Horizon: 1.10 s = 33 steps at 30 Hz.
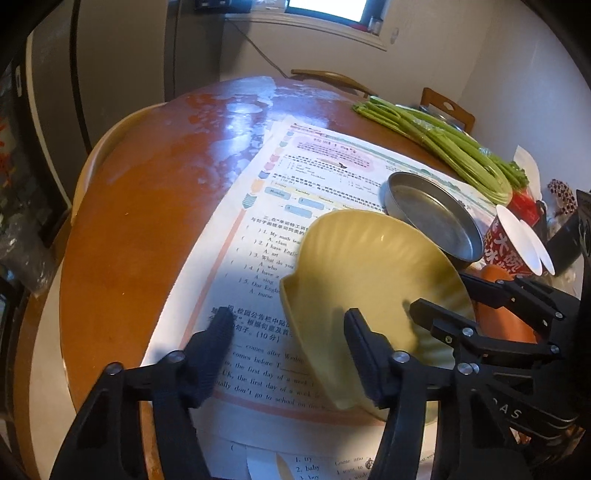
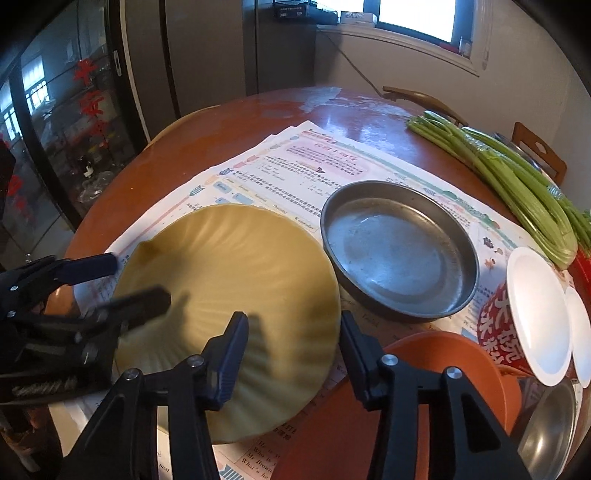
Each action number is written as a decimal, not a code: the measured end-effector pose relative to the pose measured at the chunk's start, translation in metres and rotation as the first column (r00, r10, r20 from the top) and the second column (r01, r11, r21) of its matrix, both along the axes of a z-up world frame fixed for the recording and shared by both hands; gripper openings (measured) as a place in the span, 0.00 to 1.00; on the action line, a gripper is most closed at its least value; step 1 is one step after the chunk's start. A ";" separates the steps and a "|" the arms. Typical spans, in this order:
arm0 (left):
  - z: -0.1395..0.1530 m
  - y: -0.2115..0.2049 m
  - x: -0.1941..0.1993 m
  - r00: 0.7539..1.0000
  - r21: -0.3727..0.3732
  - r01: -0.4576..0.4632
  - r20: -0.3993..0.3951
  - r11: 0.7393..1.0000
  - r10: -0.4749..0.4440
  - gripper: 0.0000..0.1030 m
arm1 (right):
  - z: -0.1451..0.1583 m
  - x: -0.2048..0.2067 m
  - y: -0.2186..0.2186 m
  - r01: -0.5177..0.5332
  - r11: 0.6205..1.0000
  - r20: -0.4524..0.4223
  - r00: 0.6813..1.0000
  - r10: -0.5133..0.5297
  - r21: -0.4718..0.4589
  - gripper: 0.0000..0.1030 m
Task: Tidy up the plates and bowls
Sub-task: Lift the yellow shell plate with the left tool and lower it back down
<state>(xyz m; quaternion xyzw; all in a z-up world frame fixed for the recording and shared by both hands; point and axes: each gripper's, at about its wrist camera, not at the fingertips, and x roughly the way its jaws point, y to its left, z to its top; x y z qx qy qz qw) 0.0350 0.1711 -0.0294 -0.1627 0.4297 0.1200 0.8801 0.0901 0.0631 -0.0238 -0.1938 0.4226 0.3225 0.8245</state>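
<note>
While both claws close in on the yellow plate (image 2: 229, 295), little of the sorting looks done: the dishes lie spread singly over the printed sheets, nothing stacked as far as the views show. Left to right in the right wrist view: the left claw (image 2: 142, 282) reaches in at the plate's left rim, one finger over the inner face and one outside; its jaws are narrowed, but whether the pads press the rim cannot be told from either view. The yellow plate itself sits tilted, its far edge raised. The right claw (image 2: 291, 350) straddles the near right rim, one finger over the ribbed face and one outside, jaws drawn fully in, so judged to be gripping the plate. Next comes the steel pan (image 2: 400, 254), just beside the plate, empty. Below it an orange plate (image 2: 461, 365) lies partly under the yellow one. Further right a red paper bowl (image 2: 517, 317) lies on its side, with a second steel dish (image 2: 550, 428) at the frame's edge. All of these seem yet to be grouped. The surface (image 2: 155, 177) is a round, worn wooden top, covered mid-way by worksheets (image 2: 332, 158), celery stalks (image 2: 517, 173) along the right. Behind: a glass-front cabinet (image 2: 55, 129) at left, chair backs, a bright window (image 2: 417, 14).
</note>
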 end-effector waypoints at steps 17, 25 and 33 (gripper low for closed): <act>0.015 0.010 0.002 0.997 -0.099 -0.052 0.057 0.994 0.058 0.46 | 0.008 -0.029 0.002 -0.038 0.993 -0.045 0.998 0.043 0.109 0.50; 0.037 0.024 0.020 0.992 -0.089 -0.058 0.106 0.994 0.067 0.46 | 0.029 -0.017 0.013 -0.041 0.987 -0.048 0.998 0.049 0.155 0.50; 0.032 0.044 0.053 0.995 -0.078 -0.048 0.088 0.996 0.055 0.46 | 0.022 0.003 0.028 0.001 0.981 -0.101 0.995 0.019 0.193 0.50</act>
